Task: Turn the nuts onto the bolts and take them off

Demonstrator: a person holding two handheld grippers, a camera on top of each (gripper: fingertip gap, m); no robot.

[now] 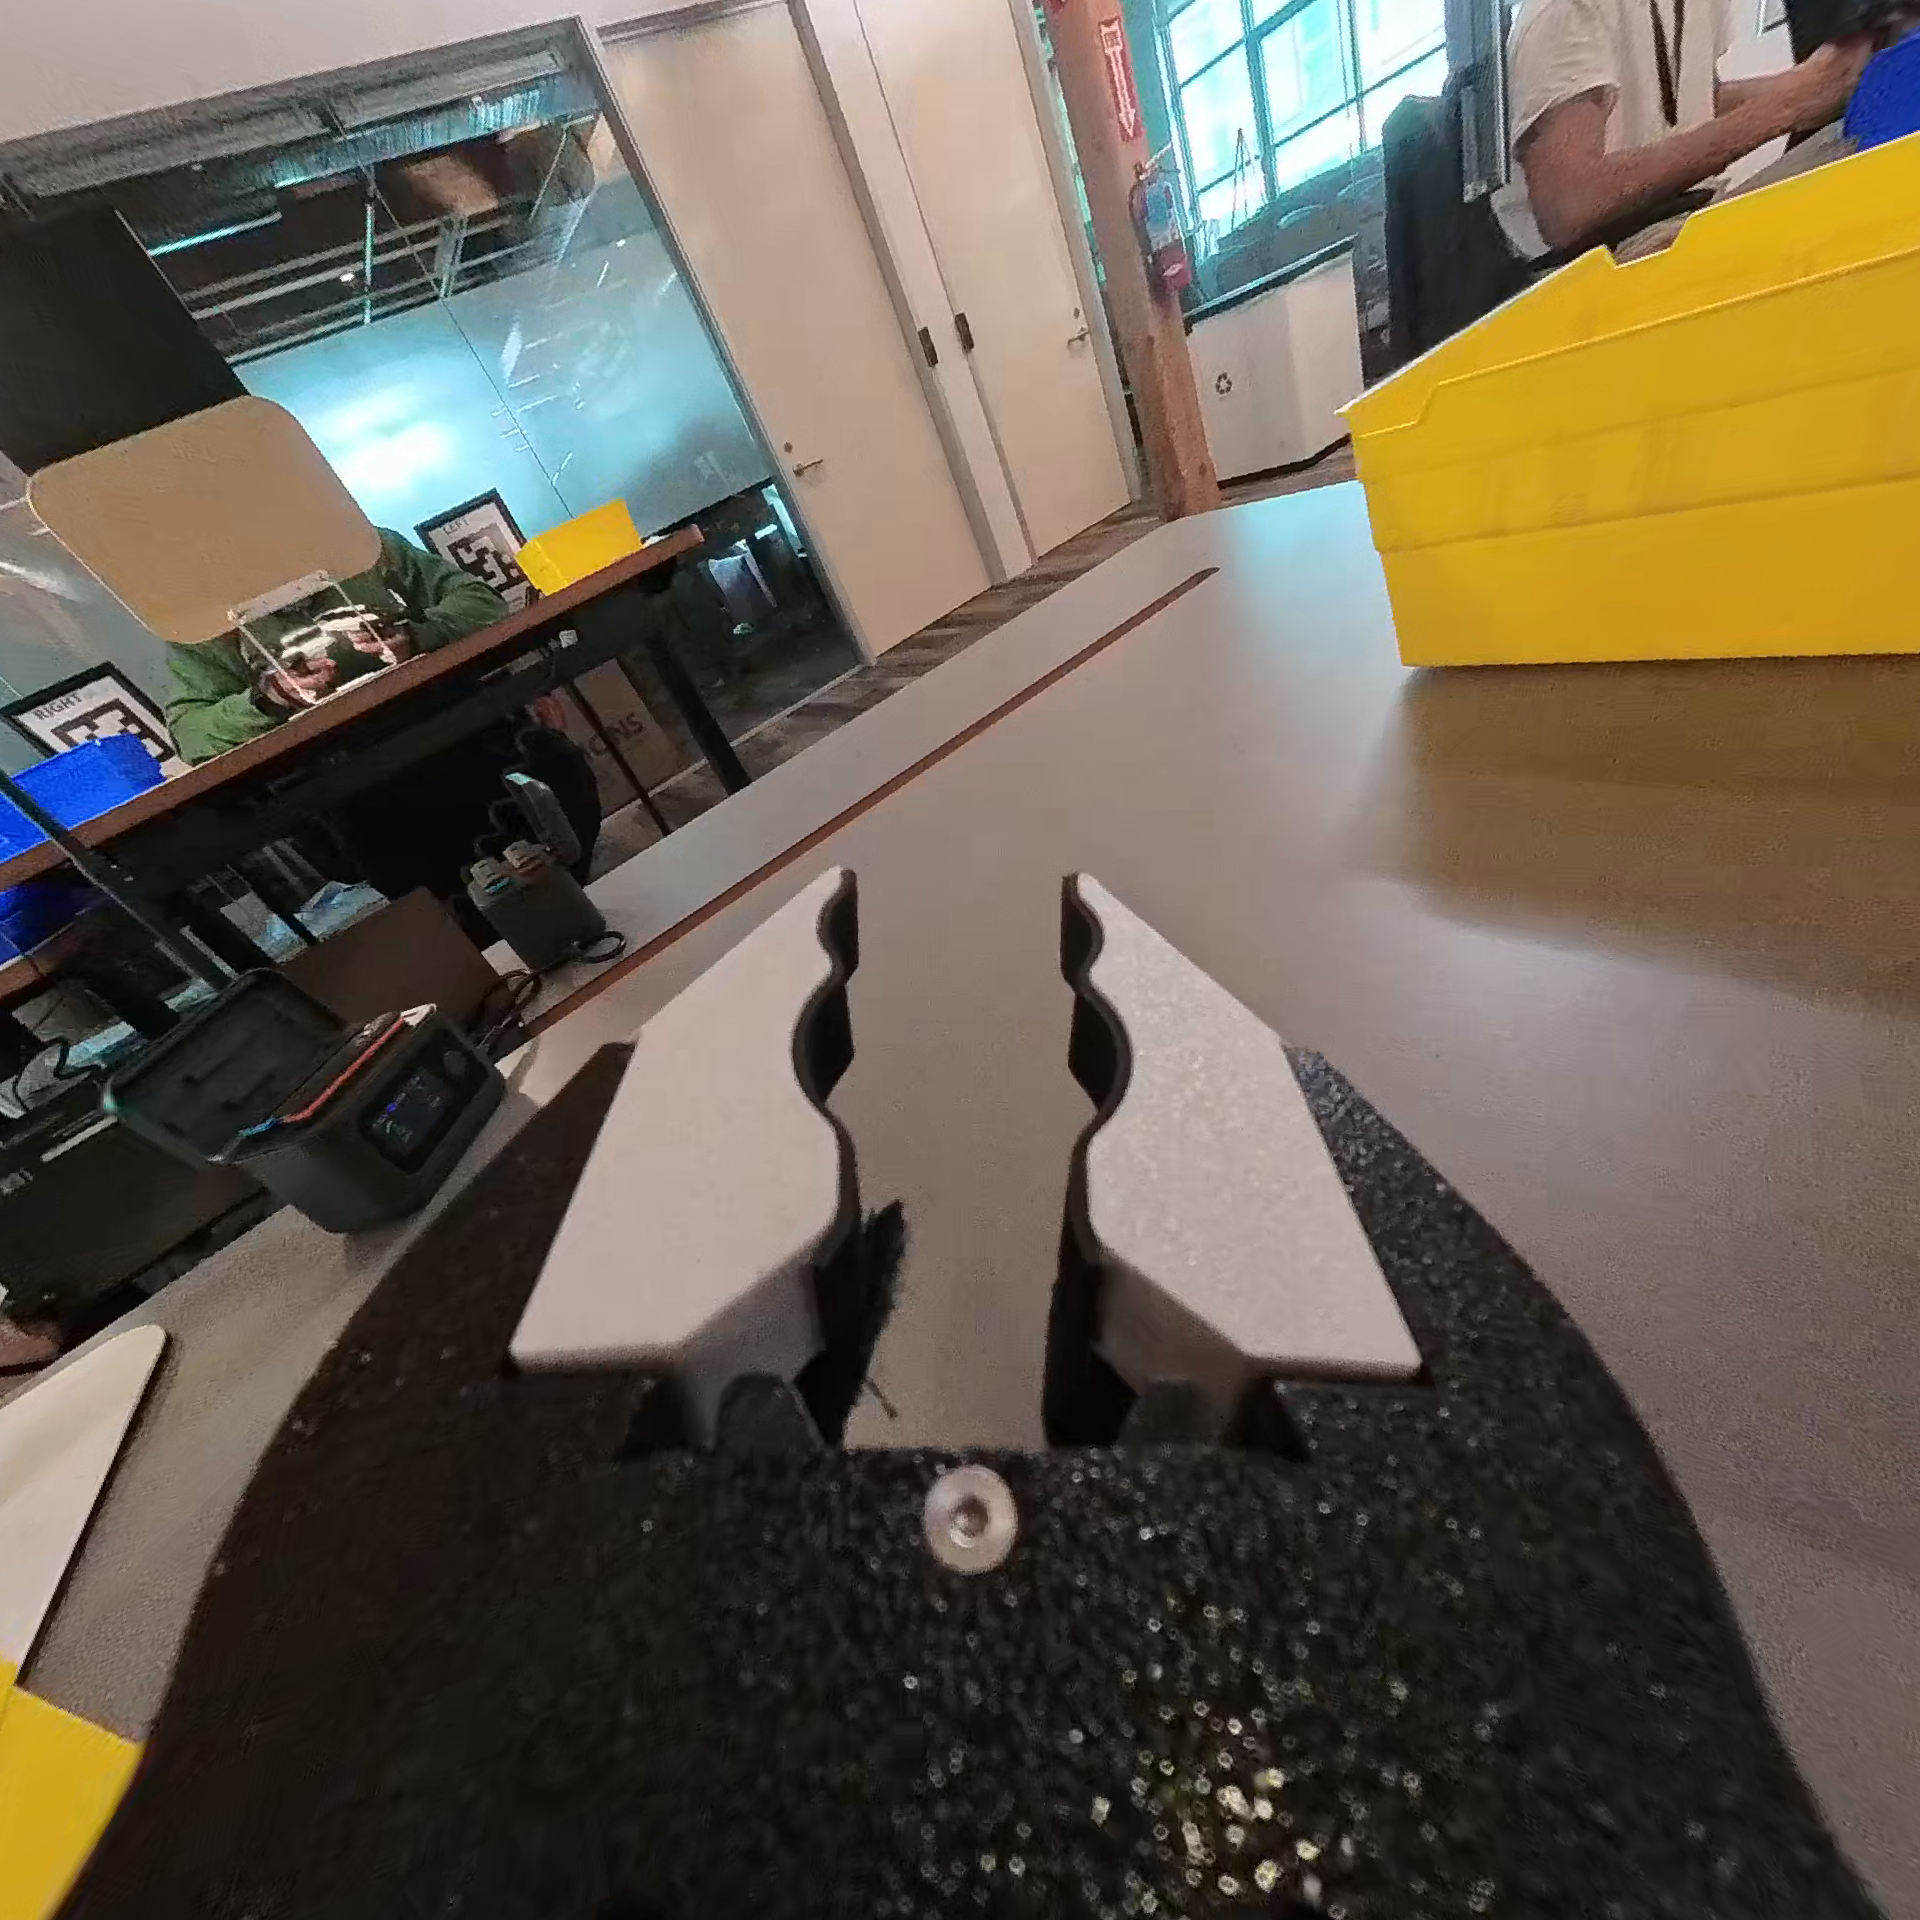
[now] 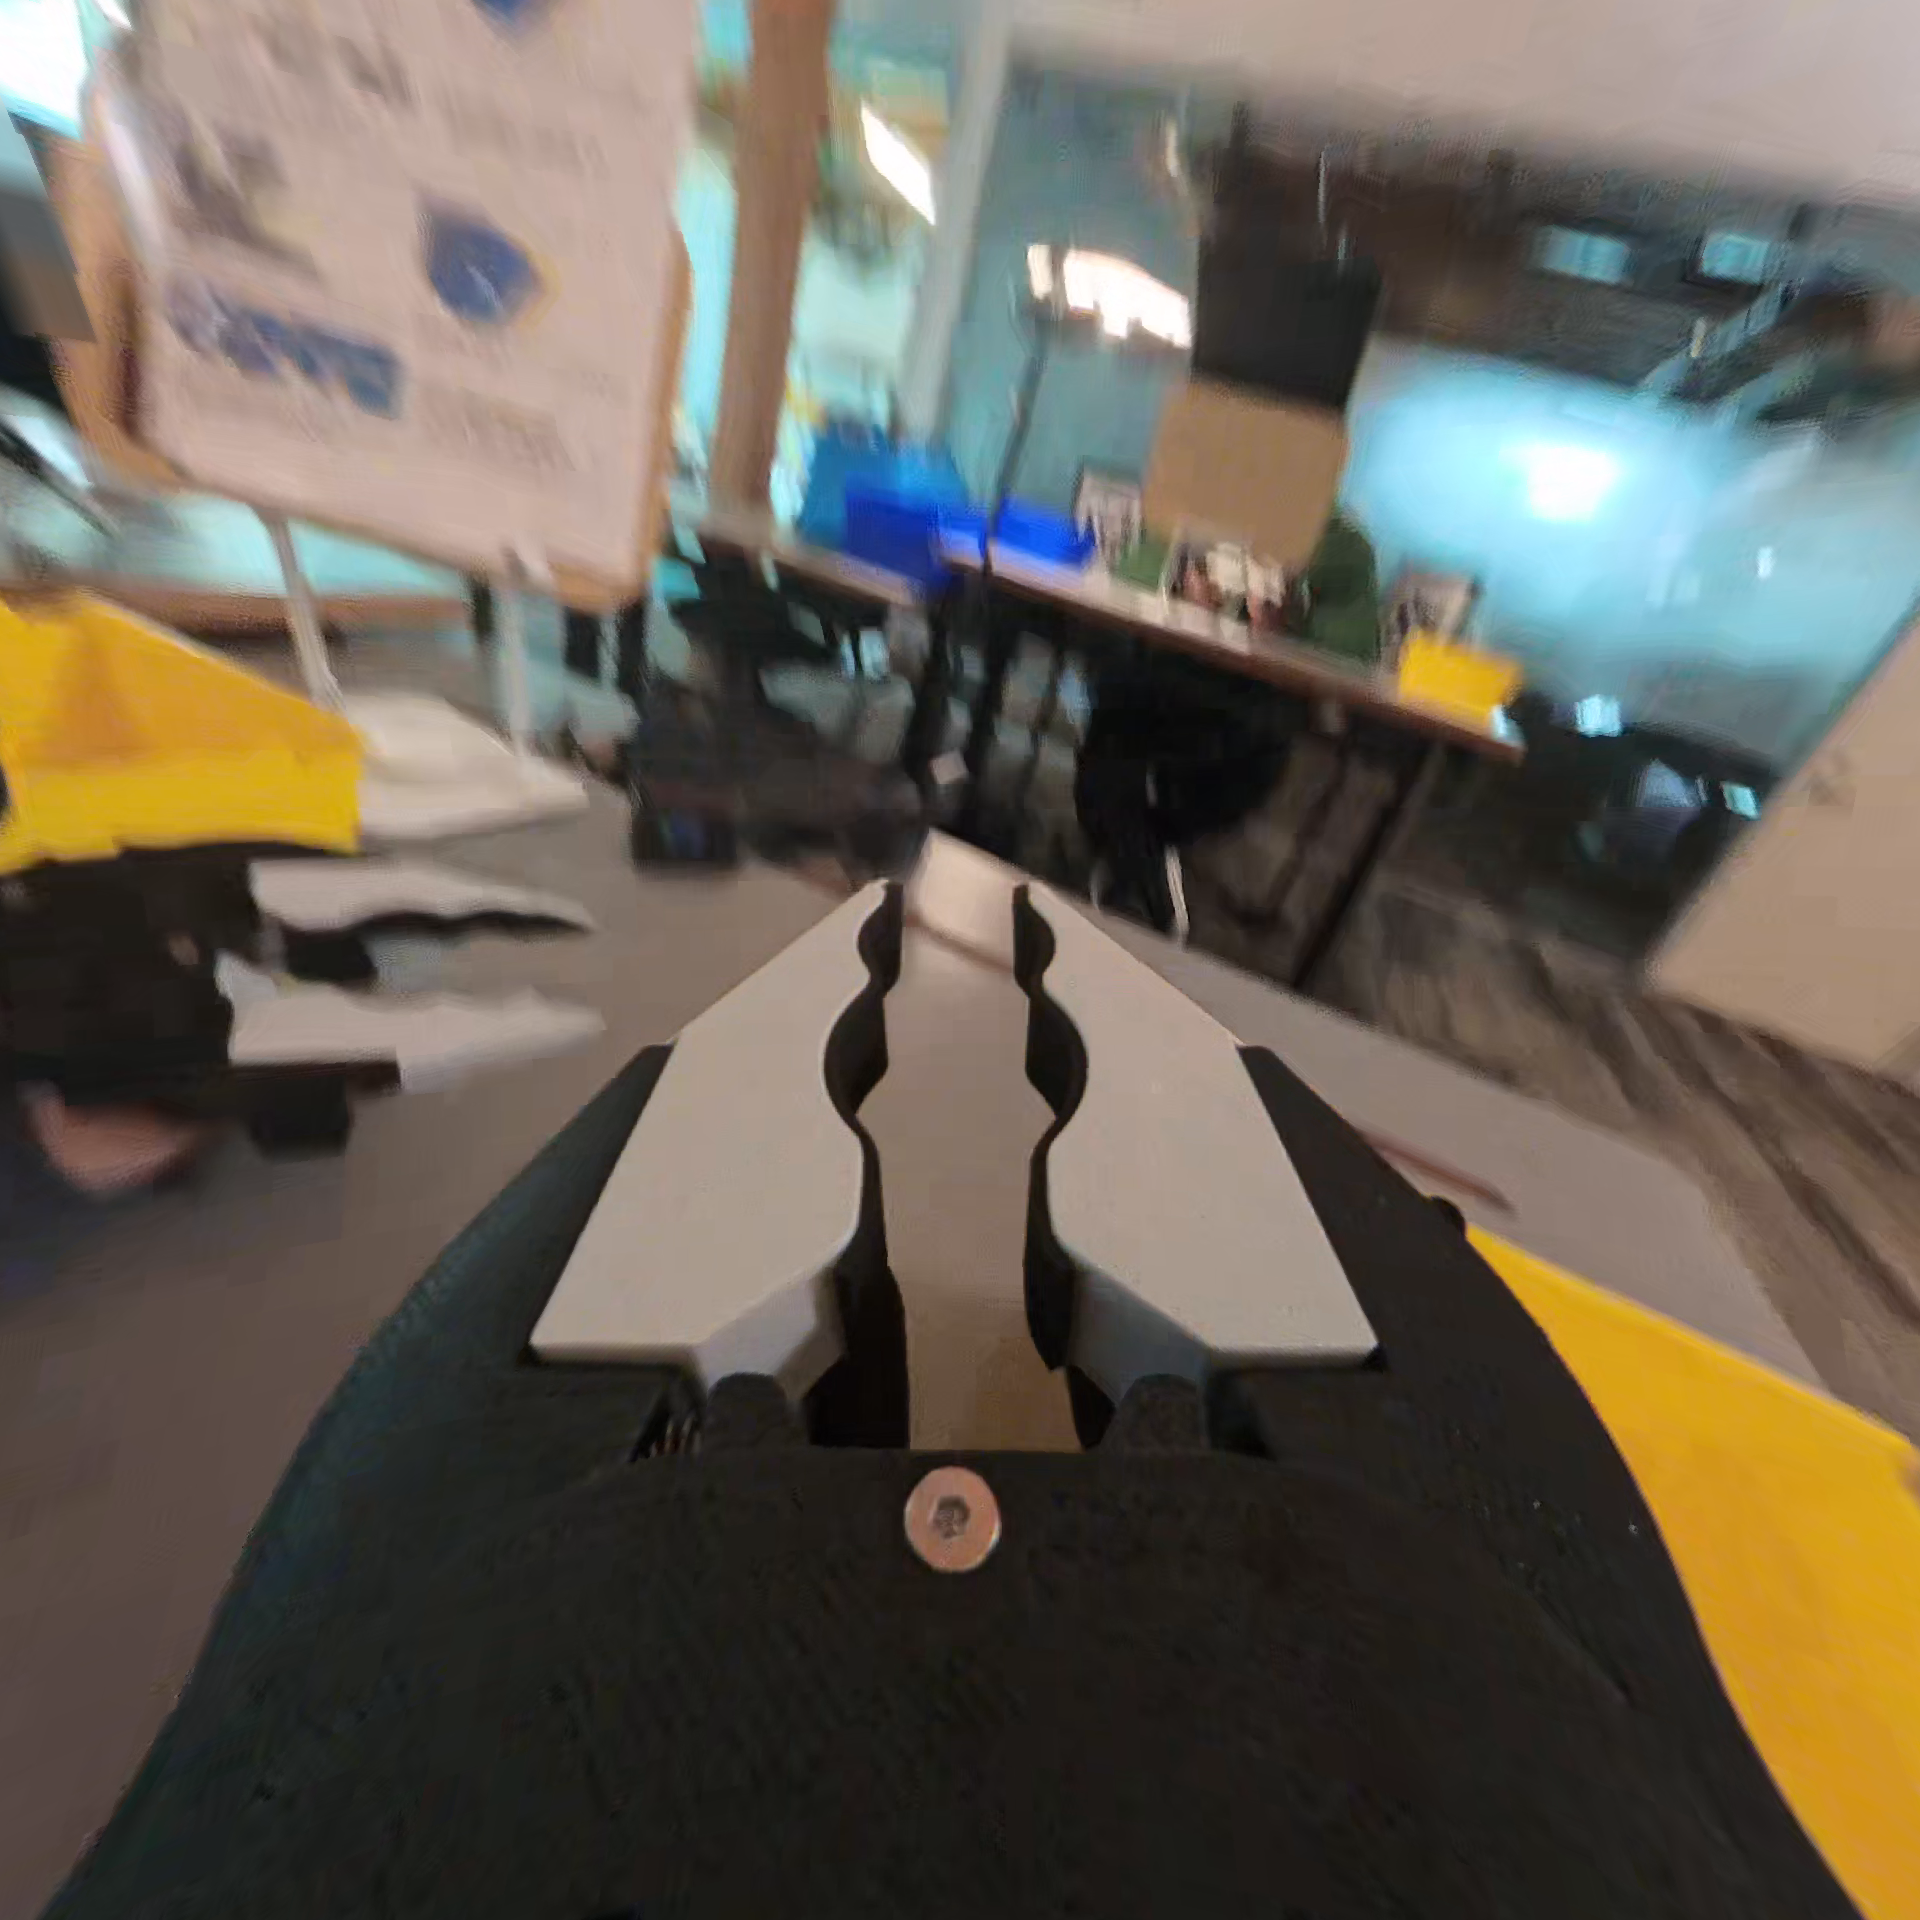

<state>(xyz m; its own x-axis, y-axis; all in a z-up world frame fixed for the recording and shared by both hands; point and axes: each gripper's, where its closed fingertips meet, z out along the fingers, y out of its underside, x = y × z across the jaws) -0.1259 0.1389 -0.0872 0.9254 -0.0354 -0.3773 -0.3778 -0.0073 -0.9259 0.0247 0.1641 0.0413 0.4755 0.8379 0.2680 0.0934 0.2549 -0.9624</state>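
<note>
Both grippers' jaws gape empty over the grey table (image 1: 1351,883) beside a yellow bin (image 1: 1662,499).

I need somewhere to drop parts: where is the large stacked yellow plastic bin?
In the left wrist view the large stacked yellow plastic bin sits on the grey table, upper right, ahead and right of the open left gripper.

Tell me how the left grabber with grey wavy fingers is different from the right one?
The left grey-fingered black gripper has its fingers spread wider than the right grey-fingered black gripper, though both are open. The left gripper's picture is sharp, and the right gripper's background is blurred. The left gripper points over the brown table with a stack of yellow plastic bins off to one side; the right gripper points past the table's edge. Both hold nothing.
</note>
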